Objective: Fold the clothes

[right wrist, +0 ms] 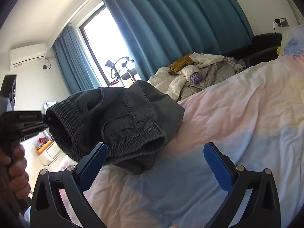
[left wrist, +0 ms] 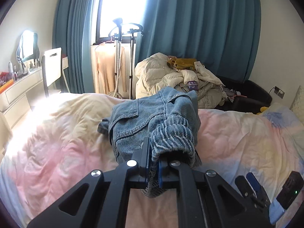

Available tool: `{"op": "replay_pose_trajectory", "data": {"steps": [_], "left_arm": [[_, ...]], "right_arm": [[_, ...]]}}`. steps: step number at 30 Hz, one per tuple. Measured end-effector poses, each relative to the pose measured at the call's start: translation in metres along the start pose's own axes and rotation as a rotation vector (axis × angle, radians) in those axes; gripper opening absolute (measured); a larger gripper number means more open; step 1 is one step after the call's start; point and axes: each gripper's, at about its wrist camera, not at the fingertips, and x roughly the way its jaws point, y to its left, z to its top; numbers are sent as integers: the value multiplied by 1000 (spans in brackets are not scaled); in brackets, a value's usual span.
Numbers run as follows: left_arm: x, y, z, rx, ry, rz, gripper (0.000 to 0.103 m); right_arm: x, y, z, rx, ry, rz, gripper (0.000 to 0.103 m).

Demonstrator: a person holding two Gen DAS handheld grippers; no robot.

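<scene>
A bedroom with teal curtains [left wrist: 199, 28] and a bright window is surrounding a bed [left wrist: 57, 142] whose pastel pink, yellow and blue duvet is serving as the folding surface. In the left wrist view the left gripper [left wrist: 154, 163] is sitting at six o'clock with its fingers clenched on the elasticated waistband of the denim garment [left wrist: 152, 117], so the jeans-like cloth is bunching up from the fingers toward twelve o'clock and hanging above the duvet rather than lying flat; pinching the band probably gives a firm edge by which the piece can be carried and laid out. In the right wrist view the same garment is looking dark against the window and is hanging at about nine to ten o'clock, its lower folds draping to the duvet, while a hand [right wrist: 16, 163] is gripping the left tool's handle at the eight o'clock edge. The right gripper [right wrist: 153, 163] is hovering just beside the cloth with its blue-padded fingers [right wrist: 95, 161] released and nothing between them, seemingly ready to take a second edge. A heap of unfolded cream jackets [left wrist: 171, 76] is waiting beyond the bed at one o'clock, well apart from the work.
</scene>
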Motion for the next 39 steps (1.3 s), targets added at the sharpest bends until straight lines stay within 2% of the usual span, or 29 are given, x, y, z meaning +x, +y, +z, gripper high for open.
{"op": "replay_pose_trajectory", "data": {"steps": [4,8,12,16,24,28,34,39], "left_arm": [[-18,10,-42,-8,48,-16,7],[-18,22,-70,-18,101,-23,7],[-13,32,-84,55,130,-21,7],[-9,45,-84,61,138,-47,7],[2,58,-94,27,124,-77,7],[10,58,-96,25,124,-81,7],[24,68,-94,-30,152,-104,7],[32,71,-94,-49,164,-125,7]], "right_arm": [[-8,-2,-6,50,30,15,103],[-17,-9,-13,166,94,45,103],[-18,-9,-17,212,138,69,103],[-4,-4,-20,221,200,86,103],[64,6,-37,89,304,55,103],[101,9,-49,33,388,32,103],[137,12,-56,-12,373,47,103],[162,5,-68,-4,417,32,103]]}}
